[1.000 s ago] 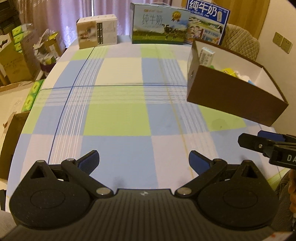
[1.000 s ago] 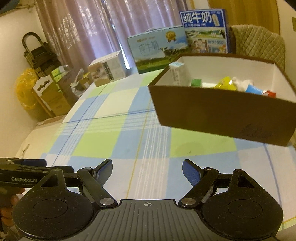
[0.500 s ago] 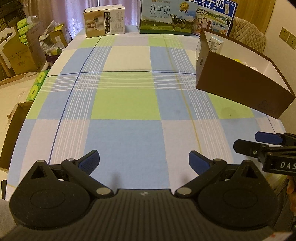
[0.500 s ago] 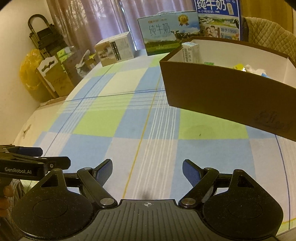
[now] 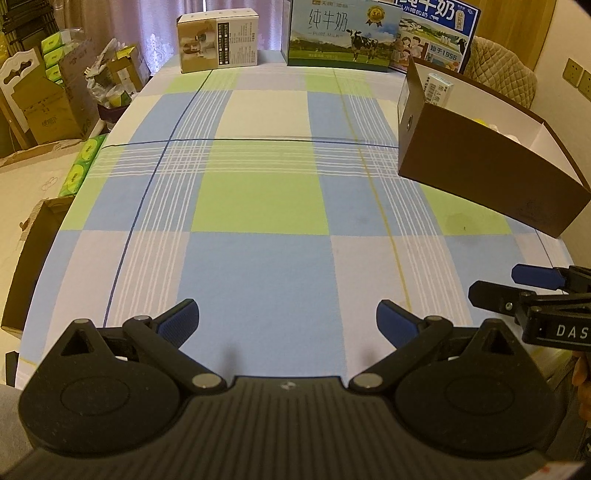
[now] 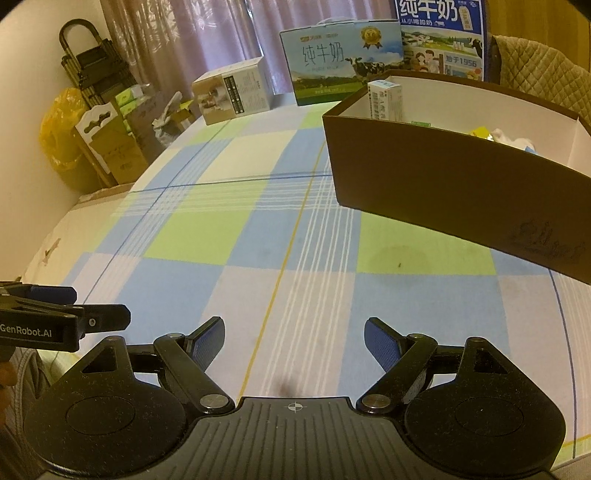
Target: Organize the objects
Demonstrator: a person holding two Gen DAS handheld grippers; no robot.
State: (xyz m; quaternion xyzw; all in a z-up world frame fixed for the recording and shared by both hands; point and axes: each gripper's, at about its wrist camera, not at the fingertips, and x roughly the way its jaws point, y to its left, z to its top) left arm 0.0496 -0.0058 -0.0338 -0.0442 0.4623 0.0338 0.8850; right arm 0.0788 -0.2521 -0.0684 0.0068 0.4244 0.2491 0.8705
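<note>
A brown cardboard box (image 5: 476,170) with a white inside stands on the right of the checked tablecloth (image 5: 258,199). It holds a small white carton (image 6: 384,99) standing at its far left end and yellow, white and blue items (image 6: 498,138) mostly hidden by the near wall (image 6: 461,192). My left gripper (image 5: 288,321) hovers open over the near edge of the table with nothing between its blue pads. My right gripper (image 6: 294,339) is open too, empty, just right of the left one and short of the box.
At the far table edge stand a beige box (image 5: 218,40), a milk carton case (image 5: 340,35) and a blue milk case (image 5: 436,33). A padded chair (image 5: 502,77) sits behind the brown box. Cardboard boxes and green packs (image 5: 48,92) crowd the floor on the left.
Both grippers have drawn back toward the near edge and risen slightly, so the box and far cartons look farther away. Both stayed open and empty.
</note>
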